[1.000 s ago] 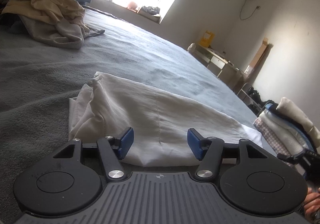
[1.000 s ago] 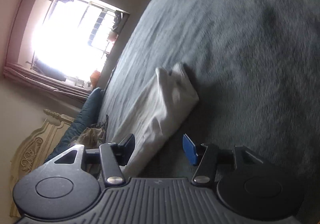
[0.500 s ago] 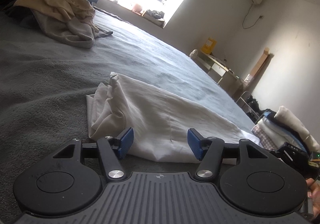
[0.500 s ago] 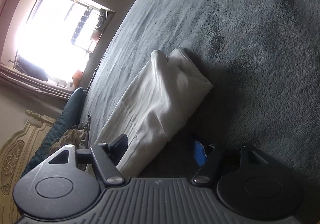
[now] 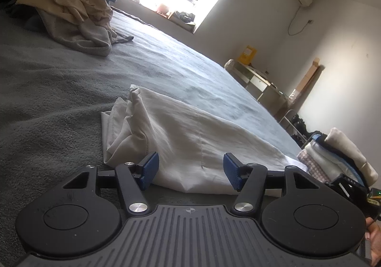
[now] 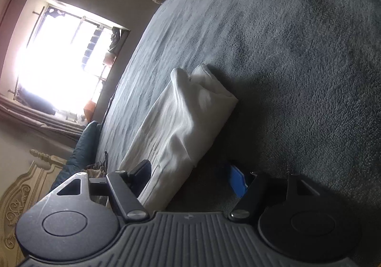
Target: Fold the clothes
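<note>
Both the left gripper (image 5: 189,170) and right gripper (image 6: 190,175) gape empty before a creased, folded white garment (image 5: 190,138).

The folded cloth (image 5: 190,140) is white. The bed cover (image 5: 59,91) is dark grey. The pile of clothes (image 5: 64,0) at the far end is tan and grey. Each gripper (image 5: 189,168) is black with blue pads (image 5: 148,169). The stack of clothes (image 5: 333,155) has a checked piece.

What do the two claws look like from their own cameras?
Both are alike: the left claw and right claw have blue ribbed pads on black link arms with silver pivot screws, two round black discs, and a grey ribbed base plate with a small crosshair mark. No sleeves show.
</note>
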`<state>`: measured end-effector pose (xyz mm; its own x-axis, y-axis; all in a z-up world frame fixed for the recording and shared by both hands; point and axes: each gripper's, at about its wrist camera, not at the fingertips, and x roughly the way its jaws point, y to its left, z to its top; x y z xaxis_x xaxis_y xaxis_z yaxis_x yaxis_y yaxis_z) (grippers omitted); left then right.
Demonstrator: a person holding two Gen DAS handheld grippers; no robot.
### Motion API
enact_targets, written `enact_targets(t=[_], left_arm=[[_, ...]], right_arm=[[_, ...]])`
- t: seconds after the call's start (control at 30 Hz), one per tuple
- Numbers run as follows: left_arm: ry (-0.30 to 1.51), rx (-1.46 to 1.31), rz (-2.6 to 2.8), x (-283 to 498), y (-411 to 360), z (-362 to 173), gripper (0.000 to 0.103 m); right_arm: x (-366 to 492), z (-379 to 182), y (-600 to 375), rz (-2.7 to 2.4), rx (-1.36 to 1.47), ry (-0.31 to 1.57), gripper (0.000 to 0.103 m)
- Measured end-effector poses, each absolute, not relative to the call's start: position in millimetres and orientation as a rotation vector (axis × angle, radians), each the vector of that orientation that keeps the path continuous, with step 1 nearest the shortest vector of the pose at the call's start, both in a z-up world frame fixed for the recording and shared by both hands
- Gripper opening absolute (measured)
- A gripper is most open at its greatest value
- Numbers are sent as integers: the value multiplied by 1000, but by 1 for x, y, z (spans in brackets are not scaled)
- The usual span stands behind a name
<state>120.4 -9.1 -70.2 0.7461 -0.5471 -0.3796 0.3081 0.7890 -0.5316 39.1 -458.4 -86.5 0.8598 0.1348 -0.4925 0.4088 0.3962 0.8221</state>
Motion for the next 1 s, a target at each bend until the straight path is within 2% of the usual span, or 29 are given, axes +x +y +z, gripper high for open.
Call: enact_targets(t=[0.23, 0.53, 0.77, 0.93, 1.0], left_arm=[[553, -432, -511, 126, -23, -65, 60], [536, -310, -568, 161, -76, -49, 60], [551, -210, -630, 198, -128, -42, 60], [607, -125, -616, 213, -151, -58, 60], [625, -118, -608, 216, -153, -65, 60]], right_arm=[[53, -100, -478, -203, 1254, 431, 72], [67, -107, -484, -200, 1229, 385, 74], [71, -113, -488, -181, 1196, 317, 65], [80, -115, -485, -190, 1139, 291, 61], [82, -115, -482, -208, 1114, 280, 47]])
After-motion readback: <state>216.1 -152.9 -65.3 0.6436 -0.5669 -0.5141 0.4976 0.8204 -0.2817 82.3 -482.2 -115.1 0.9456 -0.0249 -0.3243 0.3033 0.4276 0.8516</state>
